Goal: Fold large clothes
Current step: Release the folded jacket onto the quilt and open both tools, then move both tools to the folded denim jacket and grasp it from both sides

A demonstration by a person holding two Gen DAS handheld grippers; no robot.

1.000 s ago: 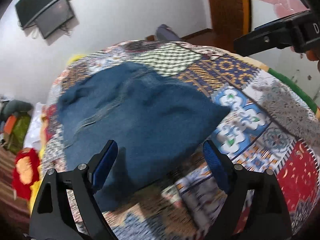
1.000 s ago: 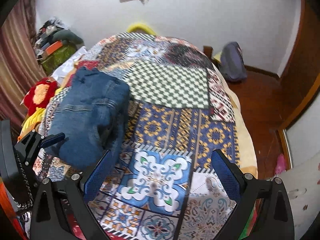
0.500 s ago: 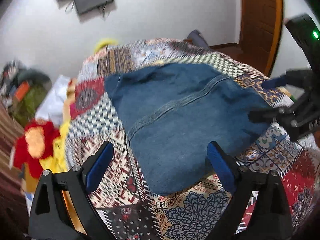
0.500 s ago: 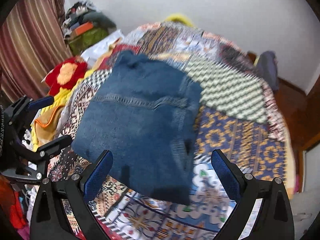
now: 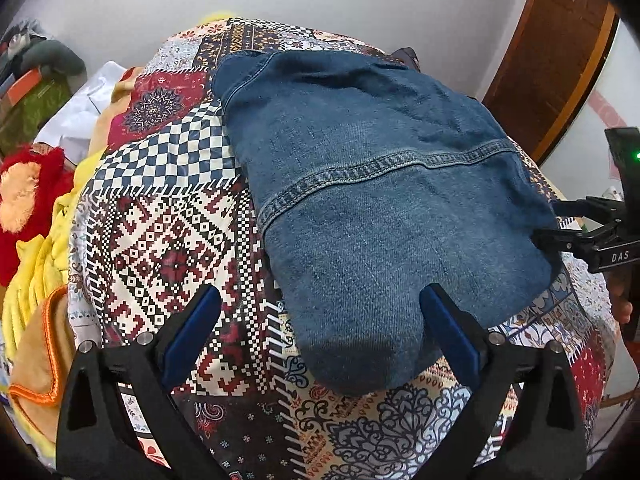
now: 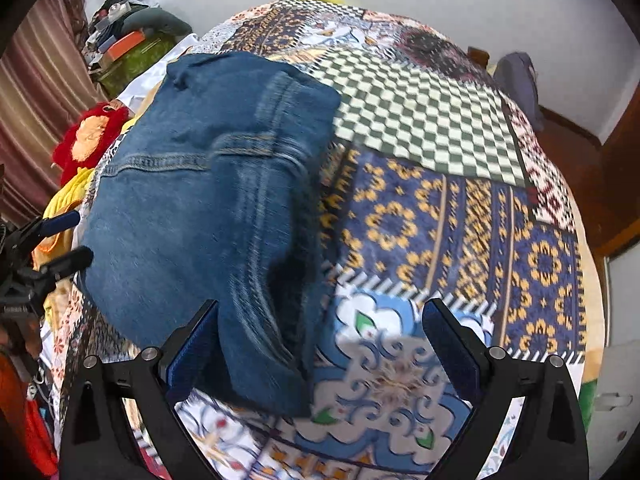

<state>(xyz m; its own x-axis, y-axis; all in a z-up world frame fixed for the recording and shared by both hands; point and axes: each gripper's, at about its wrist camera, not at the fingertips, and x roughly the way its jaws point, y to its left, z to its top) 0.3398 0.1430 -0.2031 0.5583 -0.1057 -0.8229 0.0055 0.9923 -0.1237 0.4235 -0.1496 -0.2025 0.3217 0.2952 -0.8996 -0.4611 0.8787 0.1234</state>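
Where the patchwork bedspread [image 5: 160,220] covers the bed, folded blue jeans [image 5: 380,208] lie flat. Left hand-held gripper [image 5: 320,320]: fingers wide apart, empty, at the jeans' near edge. Right hand-held gripper [image 6: 320,332]: wide apart, empty, over the jeans' corner.

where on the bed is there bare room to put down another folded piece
Free: the quilt right of the folded denim, across the green checkered patch and blue-and-yellow patch. Crowded: the bed's left edge, with the red plush, yellow cloth and piled clutter.
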